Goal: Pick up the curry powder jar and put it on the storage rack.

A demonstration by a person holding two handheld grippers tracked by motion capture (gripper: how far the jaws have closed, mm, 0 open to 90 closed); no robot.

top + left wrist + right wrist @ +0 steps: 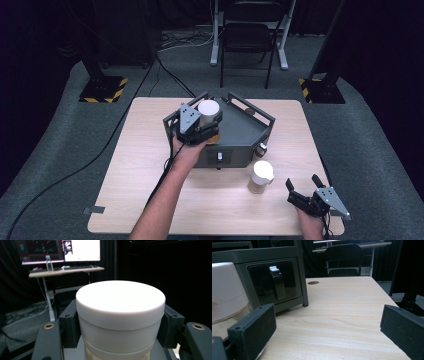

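- The left gripper's fingers (68,325) are clamped on a white-lidded jar (120,315), one pad on each side of it, just under the lid; the jar stands upright between them, its axis vertical.
- In the high view, the left gripper (200,127) holds this jar (208,111) at centre frame, over the near-left corner of the grey box (247,135). Whether the jar rests on the box or hangs just above it I cannot tell.
- The right gripper's fingers (252,332) are spread wide apart with nothing between them, only bare table (342,315).
- The right gripper (306,192) sits at lower right of the high view, low over the table.
- A second jar (261,176) stands upright on the table in front of the box, just up and left of the right gripper; that hand is much the nearer to it.
- In the right gripper view, this jar (227,290) lies at the left edge, outside the left finger, so the gripper would likely have to swing left to straddle it.
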